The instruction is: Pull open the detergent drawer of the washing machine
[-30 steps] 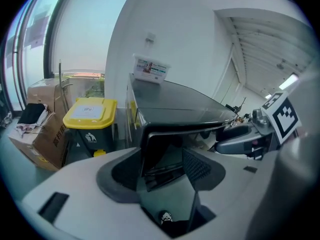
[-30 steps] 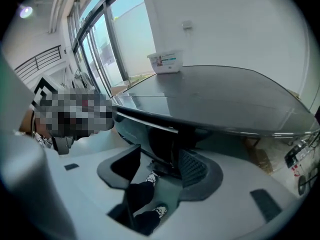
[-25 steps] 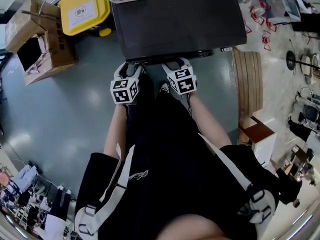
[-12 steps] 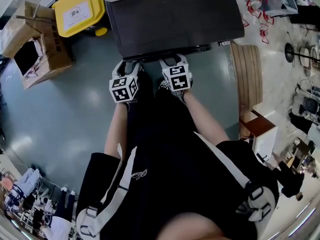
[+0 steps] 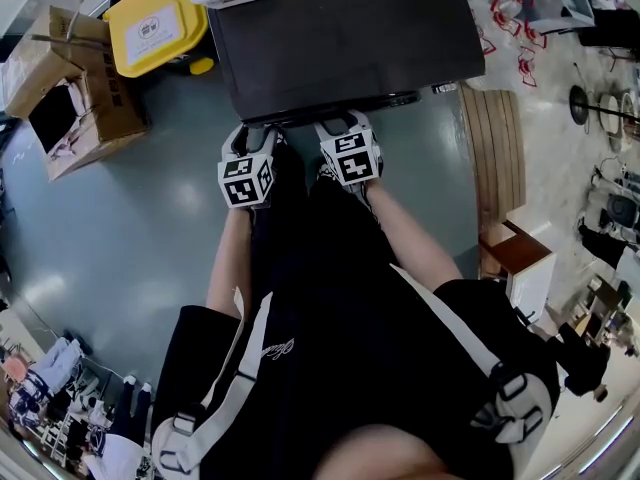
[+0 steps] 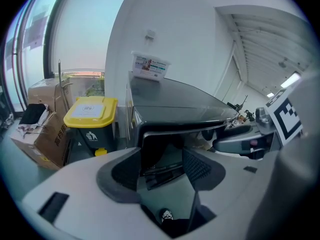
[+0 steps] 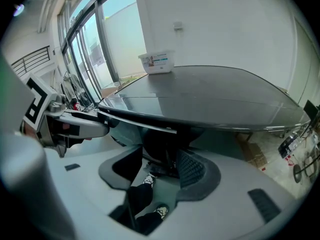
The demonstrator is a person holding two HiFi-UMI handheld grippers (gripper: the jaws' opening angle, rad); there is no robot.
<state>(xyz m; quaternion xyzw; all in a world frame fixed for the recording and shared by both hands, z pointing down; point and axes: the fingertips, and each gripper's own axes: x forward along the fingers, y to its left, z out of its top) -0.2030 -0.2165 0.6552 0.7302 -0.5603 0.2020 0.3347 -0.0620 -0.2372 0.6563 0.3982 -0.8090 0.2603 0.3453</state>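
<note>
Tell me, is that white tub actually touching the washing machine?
Touching. The right gripper view shows the white tub resting flat on the washing machine's dark top, with no gap beneath it.

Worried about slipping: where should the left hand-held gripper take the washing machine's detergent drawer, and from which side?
Probably by the dark drawer front just under the machine's top lip, coming straight from the front: it is the only part facing outward, and the left hand-held gripper has its open jaws either side of it.
</note>
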